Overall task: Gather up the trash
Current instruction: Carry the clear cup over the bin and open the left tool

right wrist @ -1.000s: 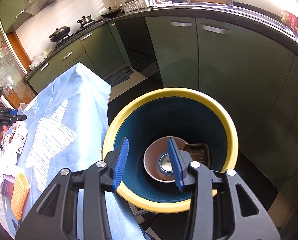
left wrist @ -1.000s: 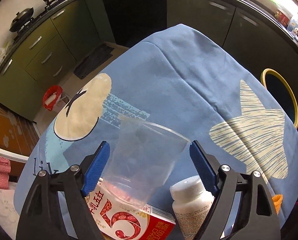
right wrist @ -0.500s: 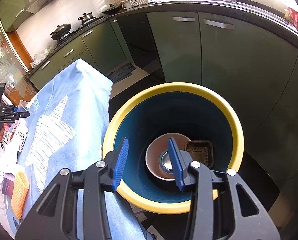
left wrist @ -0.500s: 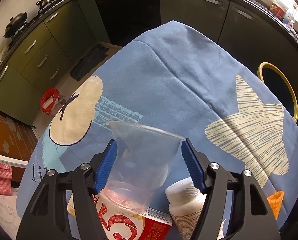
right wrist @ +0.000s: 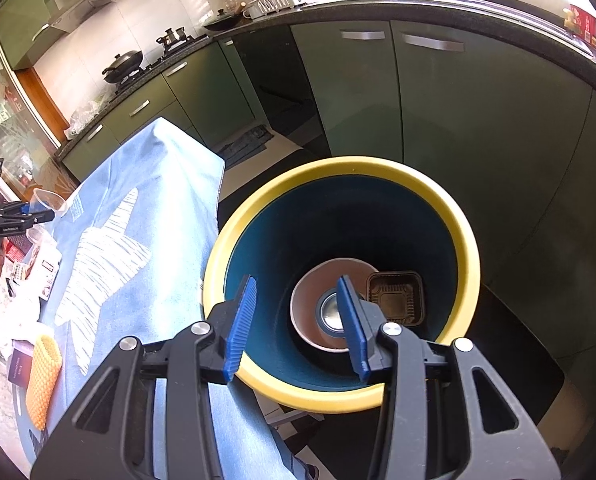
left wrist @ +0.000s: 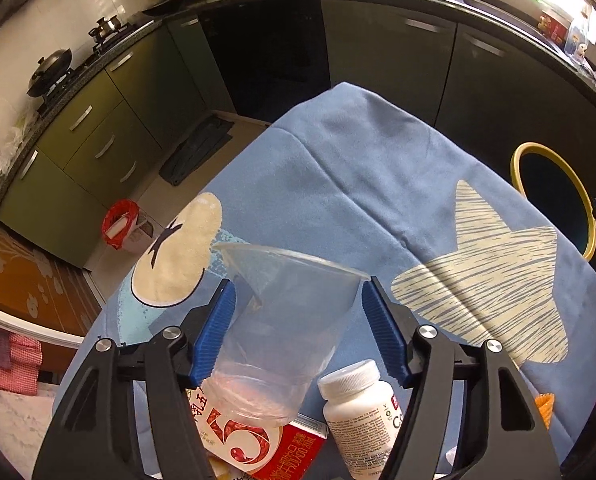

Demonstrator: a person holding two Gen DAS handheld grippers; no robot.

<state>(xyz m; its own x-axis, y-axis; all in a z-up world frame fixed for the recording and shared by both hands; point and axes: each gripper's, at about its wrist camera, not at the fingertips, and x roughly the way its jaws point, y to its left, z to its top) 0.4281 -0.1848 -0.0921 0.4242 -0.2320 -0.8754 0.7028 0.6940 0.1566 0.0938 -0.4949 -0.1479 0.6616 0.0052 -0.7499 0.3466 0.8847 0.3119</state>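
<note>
My left gripper (left wrist: 298,320) is shut on a clear plastic cup (left wrist: 281,320), held tilted above the blue tablecloth (left wrist: 370,184). A white pill bottle (left wrist: 362,412) and a red-and-white carton (left wrist: 249,436) lie under it. My right gripper (right wrist: 298,316) is open and empty above the yellow-rimmed blue bin (right wrist: 378,168), which holds a round bowl (right wrist: 318,292) and a dark square tray (right wrist: 396,298). The bin also shows at the right in the left wrist view (left wrist: 516,160). The left gripper with the cup shows far left in the right wrist view (right wrist: 37,210).
Green kitchen cabinets (right wrist: 438,92) stand behind the bin. An orange mesh sleeve (right wrist: 43,380) and a small dark box (right wrist: 19,364) lie on the table's near end. A red-lined small bin (left wrist: 119,222) and a dark mat (left wrist: 195,150) are on the floor.
My left gripper has closed on the clear cup and lifted it off the carton. My right gripper has stayed open over the bin, shifting only slightly.
</note>
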